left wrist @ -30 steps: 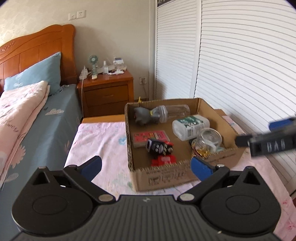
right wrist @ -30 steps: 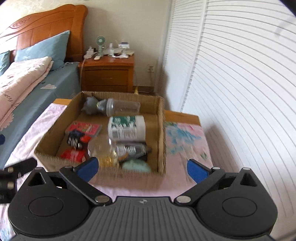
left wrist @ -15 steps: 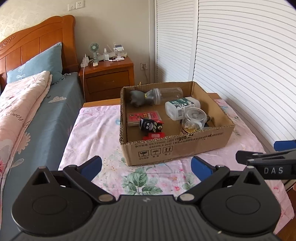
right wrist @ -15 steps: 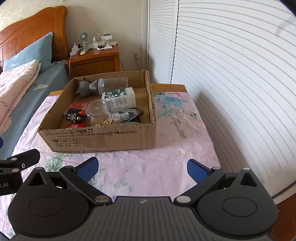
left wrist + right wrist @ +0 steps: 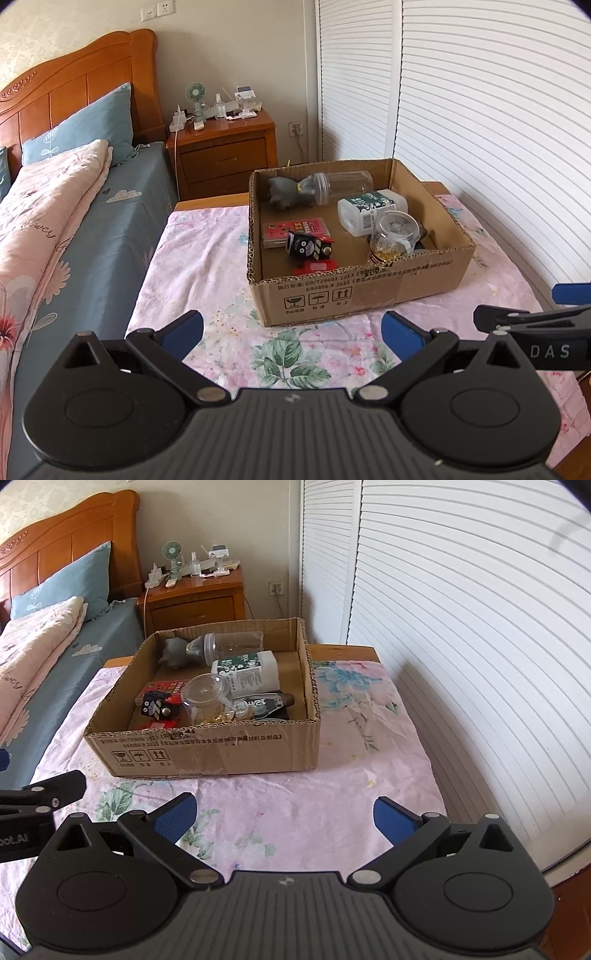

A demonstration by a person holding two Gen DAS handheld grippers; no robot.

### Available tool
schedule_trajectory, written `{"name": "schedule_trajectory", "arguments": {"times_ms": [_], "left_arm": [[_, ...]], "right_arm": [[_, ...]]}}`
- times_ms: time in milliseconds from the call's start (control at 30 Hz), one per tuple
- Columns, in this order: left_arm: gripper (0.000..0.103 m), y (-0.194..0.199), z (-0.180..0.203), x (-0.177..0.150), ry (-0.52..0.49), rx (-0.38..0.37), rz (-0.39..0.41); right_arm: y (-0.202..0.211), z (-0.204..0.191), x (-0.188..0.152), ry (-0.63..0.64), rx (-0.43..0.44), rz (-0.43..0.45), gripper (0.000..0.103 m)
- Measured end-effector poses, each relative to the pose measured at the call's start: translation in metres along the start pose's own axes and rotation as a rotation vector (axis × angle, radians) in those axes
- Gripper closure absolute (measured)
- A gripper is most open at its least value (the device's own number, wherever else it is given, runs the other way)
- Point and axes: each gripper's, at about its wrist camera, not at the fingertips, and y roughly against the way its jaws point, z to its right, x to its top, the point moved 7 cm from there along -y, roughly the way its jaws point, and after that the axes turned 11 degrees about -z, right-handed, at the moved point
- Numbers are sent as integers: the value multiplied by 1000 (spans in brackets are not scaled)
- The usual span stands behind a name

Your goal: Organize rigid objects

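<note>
A cardboard box (image 5: 362, 295) (image 5: 207, 753) stands on a table with a pink floral cloth (image 5: 207, 273) (image 5: 354, 738). Inside lie a clear bottle with a grey top (image 5: 343, 182) (image 5: 232, 646), a white jar (image 5: 369, 214) (image 5: 247, 672), a clear glass jar (image 5: 393, 232) (image 5: 207, 698), a black toy (image 5: 308, 245) (image 5: 157, 707) and a red card (image 5: 291, 229). My left gripper (image 5: 291, 332) hangs open in front of the box, nothing between its blue pads. My right gripper (image 5: 284, 812) is open too, also well short of the box.
A bed with blue sheet (image 5: 110, 236) and pink quilt (image 5: 37, 221) runs along the left. A wooden nightstand (image 5: 221, 151) with a small fan and clutter stands behind the table. White louvred doors (image 5: 480, 110) (image 5: 461, 609) line the right side.
Both grippers have drawn back from just over the box to well in front of it. Both stayed open and hold nothing. The box contents have not moved.
</note>
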Motion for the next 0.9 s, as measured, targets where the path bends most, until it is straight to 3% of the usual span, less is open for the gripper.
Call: {"name": "schedule_trajectory", "arguments": {"times_ms": [900], "left_arm": [[1, 1, 1, 0, -11, 11, 5]], "right_arm": [[3, 1, 2, 1, -2, 13, 0]]}}
